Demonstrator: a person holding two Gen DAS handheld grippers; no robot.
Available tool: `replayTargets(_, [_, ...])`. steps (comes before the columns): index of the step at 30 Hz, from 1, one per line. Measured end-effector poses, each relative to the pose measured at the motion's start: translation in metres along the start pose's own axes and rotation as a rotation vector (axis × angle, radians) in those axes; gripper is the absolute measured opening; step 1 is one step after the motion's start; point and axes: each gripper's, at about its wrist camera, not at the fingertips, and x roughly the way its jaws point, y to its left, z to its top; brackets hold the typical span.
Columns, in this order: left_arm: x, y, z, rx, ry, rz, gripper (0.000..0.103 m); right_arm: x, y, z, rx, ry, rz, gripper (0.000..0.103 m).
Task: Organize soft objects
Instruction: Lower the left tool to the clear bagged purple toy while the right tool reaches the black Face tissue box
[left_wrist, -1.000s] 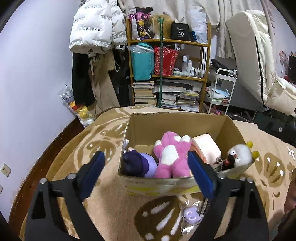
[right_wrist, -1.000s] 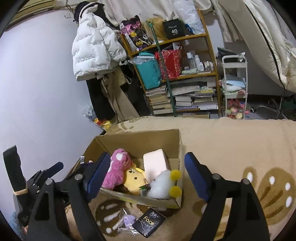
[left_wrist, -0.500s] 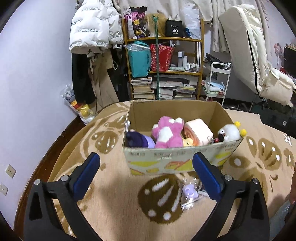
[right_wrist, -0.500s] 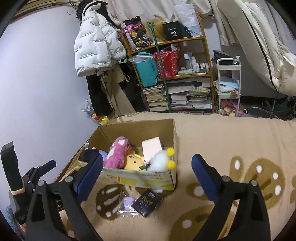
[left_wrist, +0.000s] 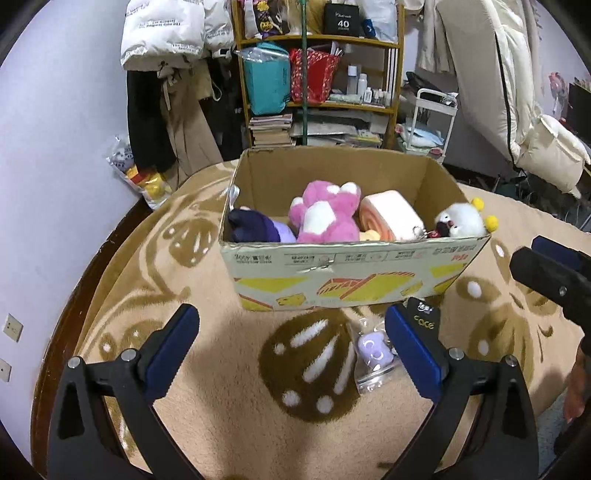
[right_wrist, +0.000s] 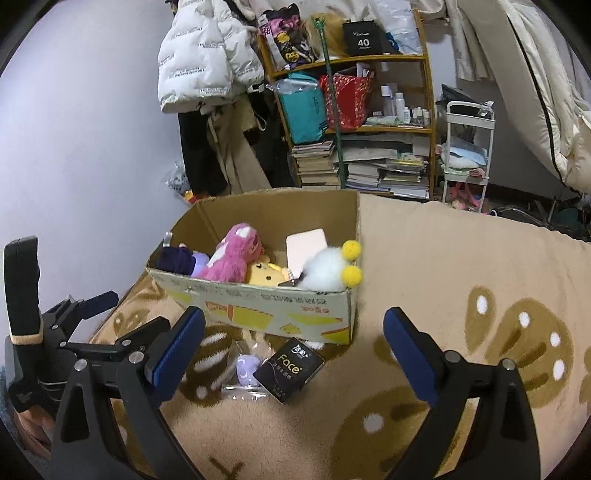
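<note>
Both grippers have drawn back from the open brown cardboard box (left_wrist: 354, 273), which sat closer between the jaws a second ago. Left gripper (left_wrist: 291, 350) and right gripper (right_wrist: 293, 350) hover above the beige patterned blanket (right_wrist: 461, 266), jaws spread and empty, probably to clear room for the next pick. Plush toys fill the box; the pink plush bear (left_wrist: 325, 218) lies tilted, long axis toward the far wall. A bagged lilac soft toy (right_wrist: 246, 367) lies just before the box, touching a black "Face" packet (right_wrist: 290, 369).

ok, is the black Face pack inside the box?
No, the black Face pack lies on the blanket in front of the cardboard box.
</note>
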Motion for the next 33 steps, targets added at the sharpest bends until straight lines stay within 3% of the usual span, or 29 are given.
replayTargets(21, [0.027,-0.005,-0.010,0.024,0.111,-0.034,0.100,0.029,-0.001,-0.015,0.002,0.087,-0.047,0.101])
replayTargets(33, [0.050,-0.014,-0.019,0.051,0.187,-0.066,0.100,0.062,-0.020,-0.029,0.083,0.182,-0.048,0.101])
